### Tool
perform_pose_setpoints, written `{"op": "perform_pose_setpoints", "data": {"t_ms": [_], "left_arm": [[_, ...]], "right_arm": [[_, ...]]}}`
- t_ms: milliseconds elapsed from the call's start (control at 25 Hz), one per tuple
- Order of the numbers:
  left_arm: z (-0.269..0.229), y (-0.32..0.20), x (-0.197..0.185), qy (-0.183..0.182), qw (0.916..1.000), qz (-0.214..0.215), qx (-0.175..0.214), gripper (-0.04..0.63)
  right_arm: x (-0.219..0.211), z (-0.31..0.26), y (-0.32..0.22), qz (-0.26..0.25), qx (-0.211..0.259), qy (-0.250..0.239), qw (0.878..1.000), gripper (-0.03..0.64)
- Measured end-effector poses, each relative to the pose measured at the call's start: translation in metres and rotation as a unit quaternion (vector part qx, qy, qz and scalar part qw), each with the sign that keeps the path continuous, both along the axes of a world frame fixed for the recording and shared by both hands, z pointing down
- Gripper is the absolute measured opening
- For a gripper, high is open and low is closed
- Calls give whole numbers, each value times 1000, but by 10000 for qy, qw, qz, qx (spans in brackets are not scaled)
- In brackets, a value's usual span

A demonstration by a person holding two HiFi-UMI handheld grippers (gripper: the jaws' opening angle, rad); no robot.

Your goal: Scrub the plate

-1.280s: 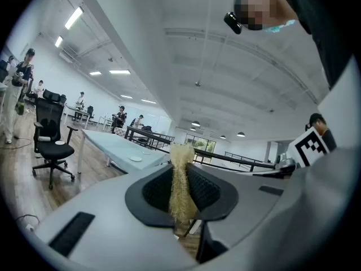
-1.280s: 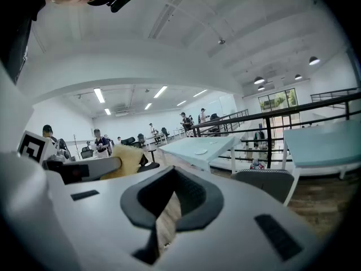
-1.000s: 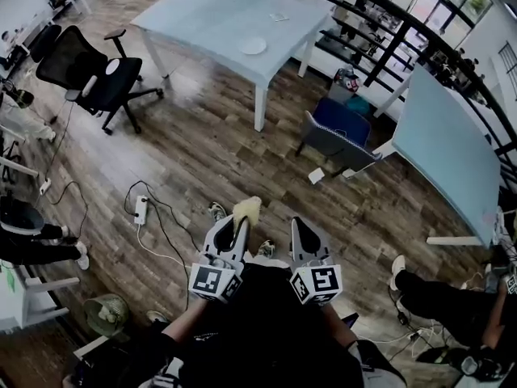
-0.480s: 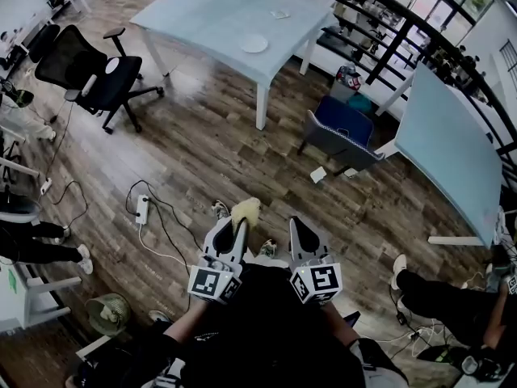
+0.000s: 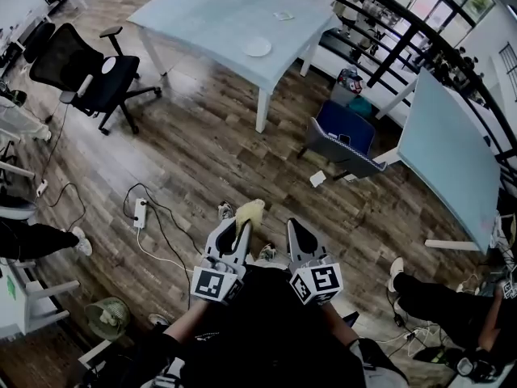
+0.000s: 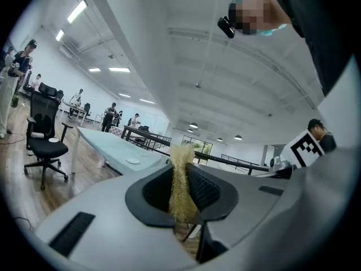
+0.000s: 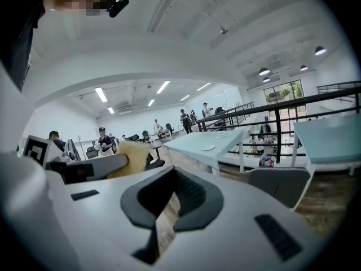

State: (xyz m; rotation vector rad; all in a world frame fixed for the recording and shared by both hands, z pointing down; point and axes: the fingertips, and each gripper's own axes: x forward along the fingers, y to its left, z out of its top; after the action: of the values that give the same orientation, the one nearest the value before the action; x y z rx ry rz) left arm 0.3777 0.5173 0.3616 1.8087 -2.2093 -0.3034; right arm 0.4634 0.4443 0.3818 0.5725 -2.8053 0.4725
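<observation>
A white plate lies on the pale blue table far ahead across the wooden floor; in the left gripper view the plate is small, and the right gripper view also shows the plate. My left gripper is held close to the body, shut on a yellow fibrous scrubber. The scrubber stands upright between the jaws. My right gripper is beside it, shut with nothing held. From that side the scrubber shows at the left.
A black office chair stands left of the table. A blue and grey chair sits between it and a second table. A power strip with cables lies on the floor ahead left. People are seated at both edges.
The room has shifted slightly in the head view as the person moves. Both grippers keep the same pose, and the left one still holds the scrubber.
</observation>
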Motion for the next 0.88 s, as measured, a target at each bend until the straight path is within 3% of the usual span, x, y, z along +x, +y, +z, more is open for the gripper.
{"op": "perform_pose_setpoints", "data": {"t_ms": [280, 880], "left_arm": [[-5, -35, -49, -69, 9999, 86, 16, 69], [-10, -68, -199, 3, 9997, -200, -139, 69]], "right_arm": [[-47, 4, -25, 97, -102, 123, 9998, 9], [-188, 0, -54, 61, -83, 186, 9998, 9]]}}
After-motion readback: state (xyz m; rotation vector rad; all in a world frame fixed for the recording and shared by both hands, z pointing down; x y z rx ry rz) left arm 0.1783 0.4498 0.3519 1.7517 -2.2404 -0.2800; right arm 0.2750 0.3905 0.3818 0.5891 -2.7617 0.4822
